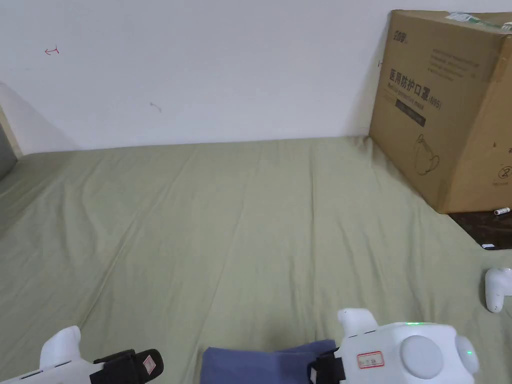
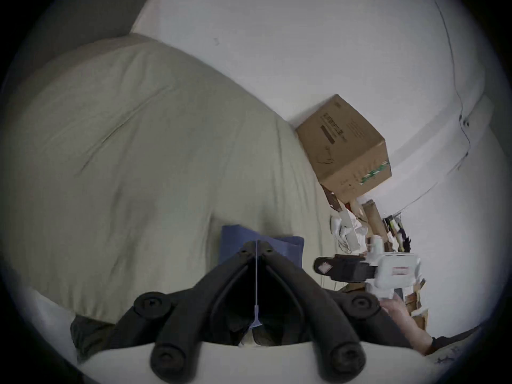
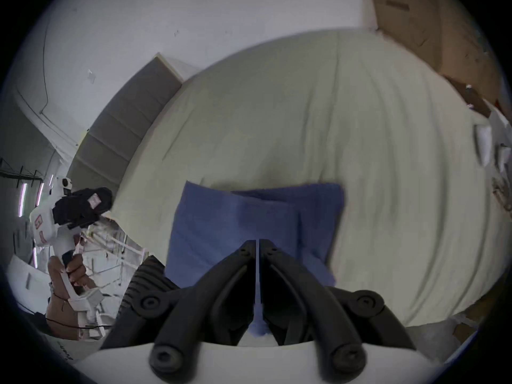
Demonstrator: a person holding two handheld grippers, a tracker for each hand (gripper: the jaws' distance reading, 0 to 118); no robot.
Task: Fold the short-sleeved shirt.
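Head view: right gripper (image 1: 320, 370) sits at the bottom edge, its white housing nearest the camera, black jaw tips just over the right part of the folded blue shirt (image 1: 265, 361). Left gripper (image 1: 150, 362) is low at the left, apart from the shirt, over the olive bedsheet (image 1: 240, 225). Jaw gap of either cannot be judged from this angle. Cardboard box (image 1: 440, 105) stands at the far right against the white wall (image 1: 200, 70); a small white device (image 1: 496, 287) lies on the sheet's right edge.

Left gripper view: left gripper (image 2: 257, 244) has its jaws closed together, nothing between them; the shirt (image 2: 282, 247) lies just beyond the tips on the sheet. Right gripper (image 2: 322, 265) shows farther right, held by a hand (image 2: 399, 315).

Right gripper view: right gripper (image 3: 258, 243) has its jaws drawn together, with no cloth seen pinched; tips hang over the shirt (image 3: 235, 223), which lies folded in a rectangle with a second layer at its upper right. Left gripper (image 3: 102, 199) shows at the left, off the shirt.
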